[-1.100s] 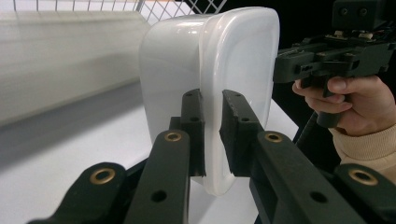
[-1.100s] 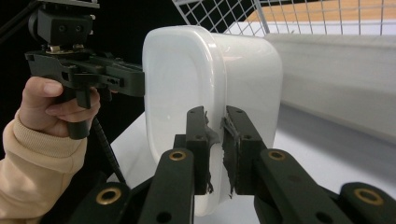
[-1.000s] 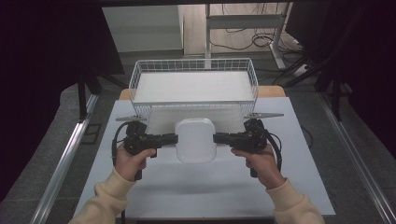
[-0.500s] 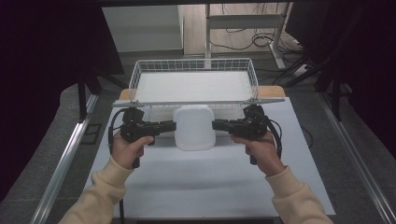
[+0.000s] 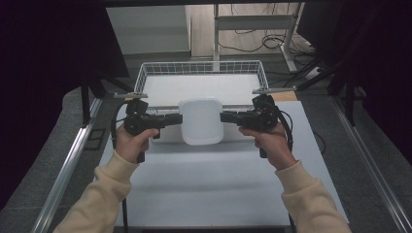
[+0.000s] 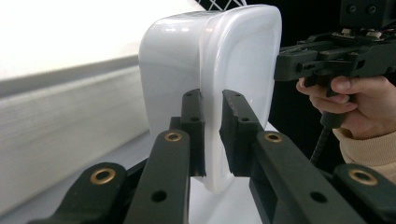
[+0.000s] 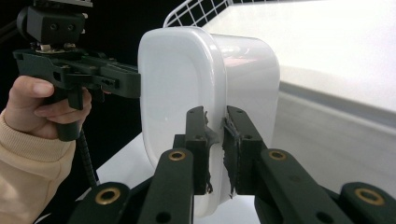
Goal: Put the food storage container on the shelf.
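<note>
White plastic forms the tub (image 5: 201, 121) that is held between the two tools above the bench (image 5: 204, 184). It is seen in the high view in front of the near wall of the wire basket (image 5: 201, 68), with its broad face turned up toward the camera and its shadow cast on the pale bench surface below it. The left tool (image 5: 178, 119) is pinched on the tub's left rim, and the right tool (image 5: 224, 117) is pinched on its right rim; both are pointed inward, toward each other, and are gripped by hands in cream sleeves.

In the left gripper view, the tub's protruding rim (image 6: 212, 135) is clamped between the two black pads of the left tool (image 6: 213, 135), with one pad pressed on each side of the thin lip. The other hand (image 6: 355, 100) and its tool are seen beyond the tub's far edge.

In the right gripper view, the same lip is squeezed by the right tool (image 7: 216, 140), whose pads are worn and frayed at the contact faces. The tub (image 7: 205, 93) is shown upright in that view, its rounded body bulging to the right, and the left hand (image 7: 42, 105) with its tool is seen touching the opposite rim. White mesh of the basket (image 7: 201, 9) is visible behind.
</note>
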`<state>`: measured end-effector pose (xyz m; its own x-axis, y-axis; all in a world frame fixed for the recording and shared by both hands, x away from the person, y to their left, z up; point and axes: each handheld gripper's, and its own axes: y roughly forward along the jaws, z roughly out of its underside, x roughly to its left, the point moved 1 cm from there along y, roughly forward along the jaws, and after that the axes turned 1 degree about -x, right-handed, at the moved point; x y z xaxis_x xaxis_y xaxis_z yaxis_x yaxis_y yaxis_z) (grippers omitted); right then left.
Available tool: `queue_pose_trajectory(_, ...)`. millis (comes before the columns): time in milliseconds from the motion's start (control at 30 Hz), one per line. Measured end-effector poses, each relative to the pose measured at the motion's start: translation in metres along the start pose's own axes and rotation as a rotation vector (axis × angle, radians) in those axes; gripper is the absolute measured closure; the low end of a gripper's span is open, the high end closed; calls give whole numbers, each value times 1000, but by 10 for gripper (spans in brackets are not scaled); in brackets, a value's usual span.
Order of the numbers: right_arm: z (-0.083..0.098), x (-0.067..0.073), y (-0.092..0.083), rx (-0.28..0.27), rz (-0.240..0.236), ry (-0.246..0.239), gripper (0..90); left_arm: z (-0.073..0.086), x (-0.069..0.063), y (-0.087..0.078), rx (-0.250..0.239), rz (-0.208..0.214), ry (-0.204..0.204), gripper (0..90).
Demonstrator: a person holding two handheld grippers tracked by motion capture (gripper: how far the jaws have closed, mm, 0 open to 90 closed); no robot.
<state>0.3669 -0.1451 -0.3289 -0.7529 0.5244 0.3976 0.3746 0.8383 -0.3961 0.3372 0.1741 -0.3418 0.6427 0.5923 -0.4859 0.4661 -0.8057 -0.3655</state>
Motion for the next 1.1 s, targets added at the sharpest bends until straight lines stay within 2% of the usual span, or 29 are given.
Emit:
queue_pose_trajectory(300,-24,0,-1,-13,11,-9,802,-26,-1,-3,-1,-15,35,797)
queue_pose_trajectory(533,-38,-2,0,-12,14,-14,802,-42,2,-3,6,-18,43,797)
queue_pose_trajectory(867,-66,-11,5,-8,13,-7,802,-71,9,-2,18,-15,27,798)
queue_pose_trajectory(1100,-81,-21,10,-5,3,23,802,-89,20,2,34,-7,19,799)
